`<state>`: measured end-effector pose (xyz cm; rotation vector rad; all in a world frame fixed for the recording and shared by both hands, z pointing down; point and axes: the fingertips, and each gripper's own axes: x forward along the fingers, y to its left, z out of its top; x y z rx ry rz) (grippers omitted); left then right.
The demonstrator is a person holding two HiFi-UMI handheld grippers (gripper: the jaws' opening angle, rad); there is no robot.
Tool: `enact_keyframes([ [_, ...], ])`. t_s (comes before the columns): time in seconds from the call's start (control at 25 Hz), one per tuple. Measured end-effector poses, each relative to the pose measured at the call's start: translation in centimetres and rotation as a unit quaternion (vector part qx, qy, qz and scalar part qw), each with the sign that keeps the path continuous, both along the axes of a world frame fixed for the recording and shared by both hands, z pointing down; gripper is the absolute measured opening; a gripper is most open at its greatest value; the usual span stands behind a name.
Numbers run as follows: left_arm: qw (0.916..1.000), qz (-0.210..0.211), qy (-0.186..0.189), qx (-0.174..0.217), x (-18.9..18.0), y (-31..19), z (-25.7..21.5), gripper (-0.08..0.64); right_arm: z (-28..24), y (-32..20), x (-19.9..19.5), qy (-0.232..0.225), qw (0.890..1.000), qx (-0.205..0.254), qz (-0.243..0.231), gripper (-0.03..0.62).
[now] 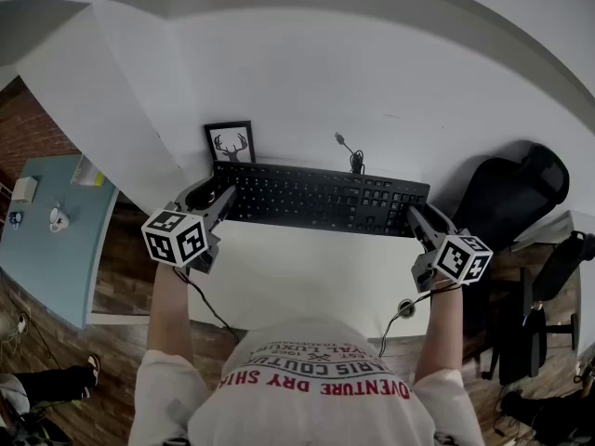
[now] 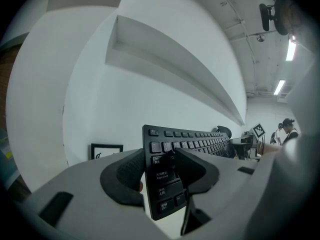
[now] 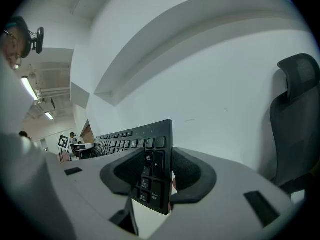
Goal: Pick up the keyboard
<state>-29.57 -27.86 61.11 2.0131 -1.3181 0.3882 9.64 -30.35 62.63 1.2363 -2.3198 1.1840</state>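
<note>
Keys at the keyboard's [image 1: 321,198] left end read "Tab", "Caps Lock" and "Ctrl" in the left gripper view; the other legends are too small. The shirt [image 1: 316,376] shows red upside-down print, partly "VENTURE DRY SHIR".

The keyboard lies across the far half of the white desk [image 1: 307,277], spanning between the two grippers. The left gripper [image 1: 223,199] has its pads clamped on the left end, one on the keys and one on the underside. The right gripper [image 1: 415,217] is clamped the same way on the number-pad end. Whether the keyboard clears the desk I cannot tell.

From the keyboard, a small framed antler picture [image 1: 231,143] leans on the wall at 11 o'clock. A cable [image 1: 351,154] sits at 12. A black chair [image 1: 507,198] stands at 3, and a teal table [image 1: 51,240] is at 9.
</note>
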Motion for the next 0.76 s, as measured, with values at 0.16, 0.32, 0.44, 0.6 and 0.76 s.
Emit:
enact_keyframes([
  [0.16,1.0000,-0.001,0.001,-0.004,0.2,0.4,0.2,0.192,0.1,0.4,0.2,0.000,1.000,-0.005,0.002,0.186],
  [0.32,1.0000,-0.001,0.005,-0.007,0.4,0.8,0.2,0.192,-0.1,0.7,0.3,0.000,1.000,-0.010,0.001,0.186],
  [0.44,1.0000,-0.002,0.005,-0.008,0.6,1.0,0.1,0.192,-0.2,0.8,0.6,0.001,1.000,-0.010,0.002,0.186],
  [0.6,0.9999,-0.001,0.004,-0.009,1.0,1.1,0.0,0.192,-0.2,1.0,1.0,0.003,1.000,-0.013,0.003,0.186],
  [0.76,0.9999,-0.003,0.003,-0.010,0.8,0.7,0.0,0.192,0.0,0.5,0.7,0.001,1.000,-0.016,0.003,0.186],
])
